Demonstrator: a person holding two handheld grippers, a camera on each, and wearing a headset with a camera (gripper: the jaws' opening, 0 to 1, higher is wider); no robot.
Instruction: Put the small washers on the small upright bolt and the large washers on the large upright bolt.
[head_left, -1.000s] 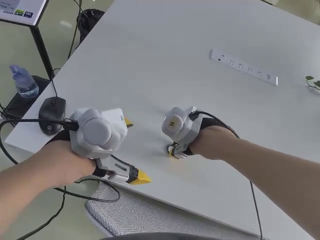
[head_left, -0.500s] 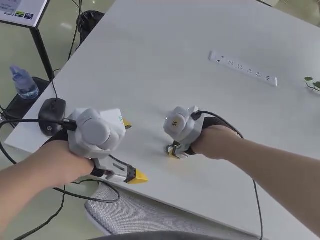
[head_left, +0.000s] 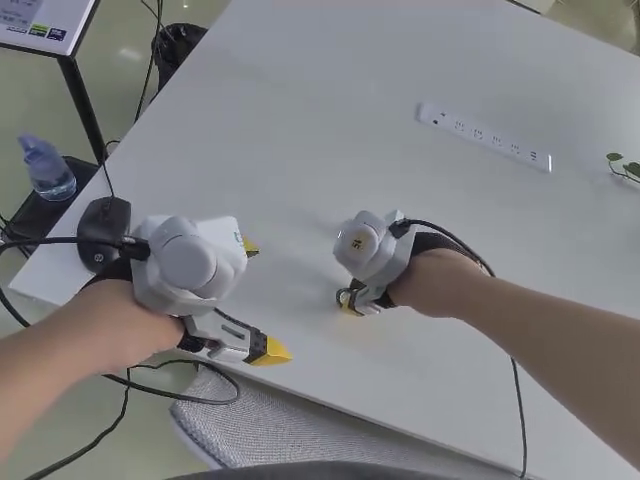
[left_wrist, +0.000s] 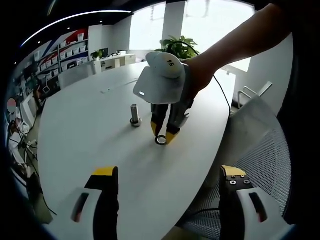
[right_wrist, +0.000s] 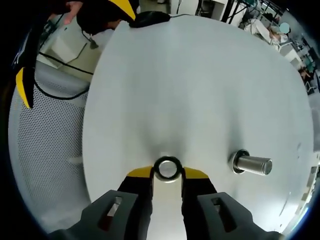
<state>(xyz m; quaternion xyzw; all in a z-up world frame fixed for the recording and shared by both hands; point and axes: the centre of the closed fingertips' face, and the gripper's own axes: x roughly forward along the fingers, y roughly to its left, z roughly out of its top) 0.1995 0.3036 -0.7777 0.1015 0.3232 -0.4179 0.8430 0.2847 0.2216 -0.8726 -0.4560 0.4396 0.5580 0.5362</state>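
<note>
A metal washer (right_wrist: 167, 168) lies flat on the white table (head_left: 300, 120), pinched between the yellow fingertips of my right gripper (right_wrist: 166, 173), which points straight down at the tabletop. The left gripper view shows this washer (left_wrist: 161, 140) under the right gripper's fingertips (left_wrist: 171, 136). A short way to one side stands an upright bolt (right_wrist: 253, 164) with a washer (right_wrist: 239, 161) around its base; the bolt (left_wrist: 135, 113) stands free of both grippers. My left gripper (left_wrist: 167, 175) hovers near the table's front edge, jaws wide open and holding nothing. In the head view the left gripper (head_left: 259, 300) is to the left of the right gripper (head_left: 348, 300).
A white power strip (head_left: 485, 134) lies further back on the table. A grey mesh chair (head_left: 260, 425) sits below the front edge. Off the left edge are a black puck with cables (head_left: 103, 228) and a water bottle (head_left: 45, 165). A plant leaf (head_left: 625, 165) shows at far right.
The right gripper has drifted slightly right with the washer still between its tips. The left gripper has shifted a little down and left, still open.
</note>
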